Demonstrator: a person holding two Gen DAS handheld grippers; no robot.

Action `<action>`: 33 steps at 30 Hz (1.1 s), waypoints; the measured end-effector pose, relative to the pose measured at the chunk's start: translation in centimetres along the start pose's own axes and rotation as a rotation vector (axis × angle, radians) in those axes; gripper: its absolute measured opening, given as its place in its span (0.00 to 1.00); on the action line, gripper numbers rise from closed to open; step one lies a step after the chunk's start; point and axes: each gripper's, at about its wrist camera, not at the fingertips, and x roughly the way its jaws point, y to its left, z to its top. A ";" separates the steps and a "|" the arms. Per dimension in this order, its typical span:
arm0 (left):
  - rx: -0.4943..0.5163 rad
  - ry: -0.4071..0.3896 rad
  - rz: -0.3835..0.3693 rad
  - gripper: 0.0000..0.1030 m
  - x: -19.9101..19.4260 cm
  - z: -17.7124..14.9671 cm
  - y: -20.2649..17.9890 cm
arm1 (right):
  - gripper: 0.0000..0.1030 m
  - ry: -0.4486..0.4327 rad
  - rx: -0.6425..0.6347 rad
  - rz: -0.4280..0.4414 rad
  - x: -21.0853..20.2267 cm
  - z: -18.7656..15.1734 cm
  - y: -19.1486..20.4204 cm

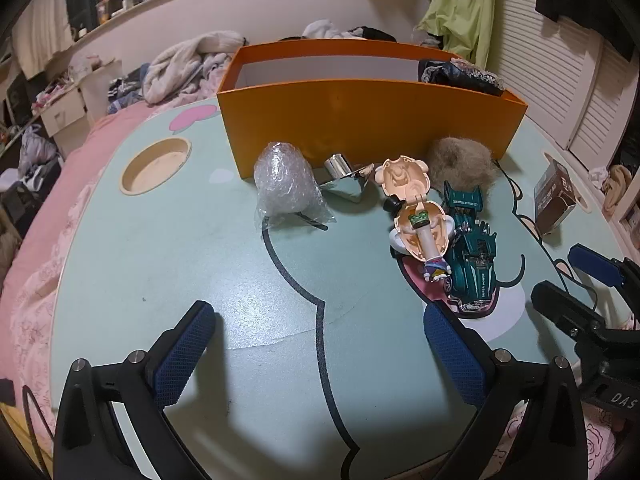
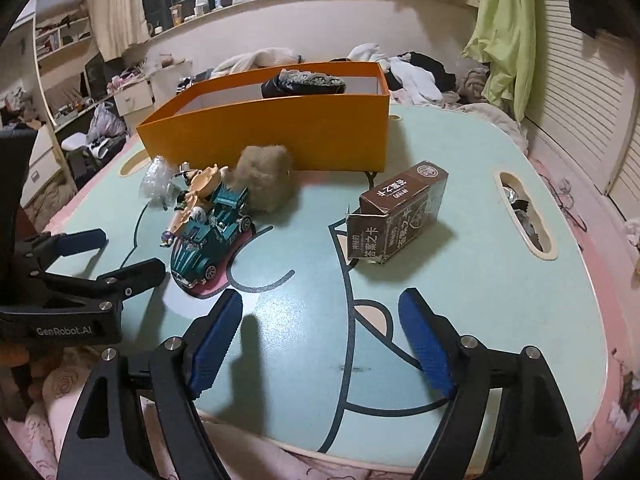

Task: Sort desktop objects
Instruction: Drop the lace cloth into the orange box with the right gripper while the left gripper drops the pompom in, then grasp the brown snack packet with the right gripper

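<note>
Hovering over the near part of a pale green lap table (image 1: pixel 168 264), the left gripper (image 1: pixel 320 320) has its blue-padded fingers spread wide with nothing between them but bare tabletop. The right gripper (image 2: pixel 320 308) hangs over the same table, its fingers also well apart and holding nothing.

An orange box (image 1: pixel 360 128) stands at the far side of the table, its long side running across the view, open at the top, with a dark lacy cloth (image 1: pixel 460 74) bundled in its right end. In front of it, the loose things lie in a row. At the left, a bubble-wrap bundle (image 1: pixel 282 184) stands on the table, with a shiny silver piece (image 1: pixel 346 180) just beside it. Right of that lies a peach clamshell toy (image 1: pixel 412 208), hinged open, its long axis running from the box toward the camera, a small figure lying lengthwise in its lower half. A teal toy car (image 1: pixel 472 248) lies touching the clamshell toy's right side, parallel to it, nose toward the camera and rear wing toward the box. A brown fluffy ball (image 1: pixel 464 168) sits behind the car, against the box front.

Well apart to the right, a brown carton (image 2: pixel 396 216) lies on its side, its long axis slanting from near-left to far-right, the near end flap open.
</note>
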 end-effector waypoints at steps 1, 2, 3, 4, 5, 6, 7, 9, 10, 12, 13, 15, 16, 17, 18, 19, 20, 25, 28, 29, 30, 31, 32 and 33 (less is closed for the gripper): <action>0.000 0.000 0.000 1.00 0.0 0.0 0.0 | 0.78 -0.006 0.012 0.012 0.1 -0.1 -0.2; 0.000 0.000 0.000 1.00 0.0 0.0 0.0 | 0.78 -0.012 0.026 0.019 -0.9 -0.2 -0.6; 0.000 0.000 0.000 1.00 0.0 0.0 0.0 | 0.78 -0.018 0.042 0.030 -1.2 0.0 -1.1; 0.000 0.000 0.000 1.00 0.0 -0.1 0.0 | 0.78 -0.027 0.069 0.041 -1.5 -0.1 -1.6; 0.000 0.000 0.000 1.00 0.0 -0.1 0.0 | 0.78 -0.035 0.103 0.047 -1.7 -0.1 -2.2; -0.001 -0.003 -0.002 1.00 -0.1 -0.1 0.0 | 0.78 -0.040 0.131 0.048 -1.9 0.0 -2.6; -0.001 -0.002 -0.002 1.00 0.0 -0.1 0.0 | 0.78 -0.049 0.163 0.044 -2.1 0.1 -3.1; -0.001 -0.003 -0.002 1.00 0.0 -0.1 0.0 | 0.78 -0.072 0.219 0.037 -2.4 0.6 -3.9; -0.001 -0.003 -0.002 1.00 -0.1 -0.2 0.0 | 0.78 -0.079 0.241 0.032 -2.4 1.2 -4.2; -0.001 -0.002 -0.002 1.00 -0.1 -0.2 0.0 | 0.78 -0.091 0.280 0.030 -2.3 2.3 -4.5; -0.001 -0.002 -0.002 1.00 -0.1 -0.2 0.0 | 0.78 -0.098 0.302 0.025 -2.1 2.8 -4.7; -0.001 -0.003 -0.002 1.00 -0.1 -0.2 0.0 | 0.78 -0.107 0.340 0.006 -1.5 4.0 -5.2; -0.001 -0.003 -0.002 1.00 -0.1 -0.3 0.0 | 0.78 -0.103 0.353 -0.007 -1.2 4.4 -5.3; -0.001 -0.003 -0.002 1.00 -0.2 -0.3 0.0 | 0.78 -0.097 0.366 -0.027 -0.7 5.0 -5.3; -0.001 -0.003 -0.002 1.00 -0.1 -0.3 0.0 | 0.78 -0.098 0.373 -0.035 -0.3 5.4 -5.4; -0.001 -0.003 -0.002 1.00 -0.2 -0.3 0.0 | 0.78 -0.102 0.383 -0.052 -0.1 5.7 -5.5; -0.001 -0.003 -0.002 1.00 -0.2 -0.3 0.0 | 0.78 -0.104 0.391 -0.073 0.2 6.0 -5.6; 0.000 -0.003 -0.002 1.00 -0.2 -0.4 0.0 | 0.78 -0.027 0.394 -0.106 1.8 6.0 -6.1; -0.001 -0.005 -0.002 1.00 -0.2 -0.5 0.0 | 0.52 -0.043 0.365 -0.114 1.0 5.6 -5.7; 0.000 -0.005 -0.002 1.00 -0.3 -0.5 0.0 | 0.38 -0.045 0.362 -0.105 0.8 5.6 -5.7; 0.000 -0.005 -0.002 1.00 -0.2 -0.5 0.0 | 0.23 -0.044 0.361 -0.096 0.9 5.4 -5.8; 0.000 -0.005 -0.002 1.00 -0.2 -0.5 0.0 | 0.19 -0.044 0.358 -0.079 0.6 5.1 -5.8; 0.000 -0.006 -0.002 1.00 -0.3 -0.5 0.0 | 0.20 -0.053 0.354 -0.075 0.4 4.8 -5.9; -0.001 -0.006 -0.002 1.00 -0.2 -0.5 0.1 | 0.20 -0.062 0.347 -0.072 0.0 4.5 -5.7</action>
